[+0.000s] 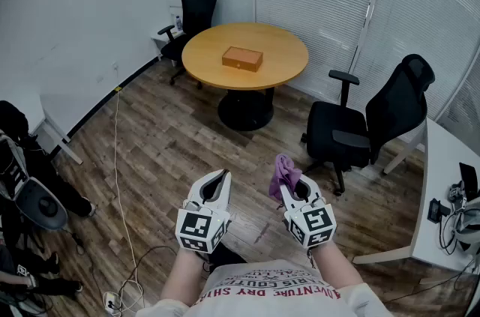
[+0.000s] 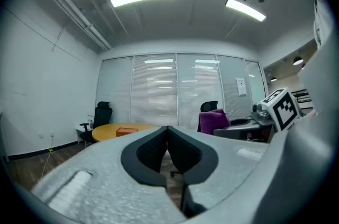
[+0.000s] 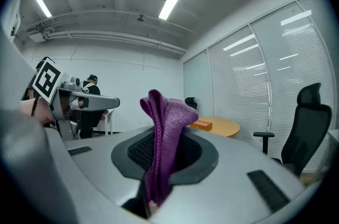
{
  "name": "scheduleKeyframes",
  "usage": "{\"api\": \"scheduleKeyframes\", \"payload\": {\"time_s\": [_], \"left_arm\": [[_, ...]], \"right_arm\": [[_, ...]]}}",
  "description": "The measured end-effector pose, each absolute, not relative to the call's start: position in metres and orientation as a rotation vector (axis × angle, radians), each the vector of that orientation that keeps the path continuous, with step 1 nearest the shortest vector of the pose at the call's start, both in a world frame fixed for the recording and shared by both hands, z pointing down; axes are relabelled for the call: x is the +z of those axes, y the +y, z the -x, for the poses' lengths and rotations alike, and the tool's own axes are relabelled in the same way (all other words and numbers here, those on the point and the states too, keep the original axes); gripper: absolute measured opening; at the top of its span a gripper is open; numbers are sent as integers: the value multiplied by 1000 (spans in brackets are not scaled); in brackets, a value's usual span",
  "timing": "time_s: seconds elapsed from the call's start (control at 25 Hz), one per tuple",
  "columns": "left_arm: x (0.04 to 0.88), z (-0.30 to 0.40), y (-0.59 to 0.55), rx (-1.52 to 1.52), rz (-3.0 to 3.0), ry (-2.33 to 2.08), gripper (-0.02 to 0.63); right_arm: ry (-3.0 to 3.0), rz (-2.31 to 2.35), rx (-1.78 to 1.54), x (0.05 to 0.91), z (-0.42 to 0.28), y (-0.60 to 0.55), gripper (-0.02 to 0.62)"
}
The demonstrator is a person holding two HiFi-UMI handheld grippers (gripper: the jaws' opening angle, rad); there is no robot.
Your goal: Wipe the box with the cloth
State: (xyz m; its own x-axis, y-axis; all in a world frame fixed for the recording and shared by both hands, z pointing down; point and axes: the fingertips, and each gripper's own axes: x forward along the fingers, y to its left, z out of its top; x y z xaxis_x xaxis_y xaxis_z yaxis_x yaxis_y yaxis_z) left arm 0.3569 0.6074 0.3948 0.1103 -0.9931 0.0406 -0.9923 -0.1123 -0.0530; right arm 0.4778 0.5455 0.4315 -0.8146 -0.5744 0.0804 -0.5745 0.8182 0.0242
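An orange box (image 1: 242,58) lies on a round wooden table (image 1: 285,57) far ahead across the room; it shows small in the left gripper view (image 2: 126,132) and the right gripper view (image 3: 201,124). My right gripper (image 1: 291,188) is shut on a purple cloth (image 1: 283,172), which sticks up between its jaws (image 3: 165,127). My left gripper (image 1: 217,184) is shut with nothing in it (image 2: 168,135). Both grippers are held close to my body, well short of the table.
A black office chair (image 1: 371,124) stands right of the table and another black chair (image 1: 192,16) behind it at the left. A white desk (image 1: 450,188) with gear is at the far right. Cables (image 1: 120,233) run along the wooden floor at left, beside bags (image 1: 22,180).
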Motion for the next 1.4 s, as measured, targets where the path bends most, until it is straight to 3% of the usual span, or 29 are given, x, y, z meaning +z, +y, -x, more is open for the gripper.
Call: {"api": "scheduleKeyframes", "payload": {"time_s": [0.8, 1.4], "left_arm": [[410, -316, 563, -102, 2413, 2082, 9], [406, -154, 436, -97, 2503, 2034, 9]], "right_arm": [[-2866, -1040, 118, 453, -448, 498, 74], [-2784, -1244, 162, 451, -309, 382, 74]]}}
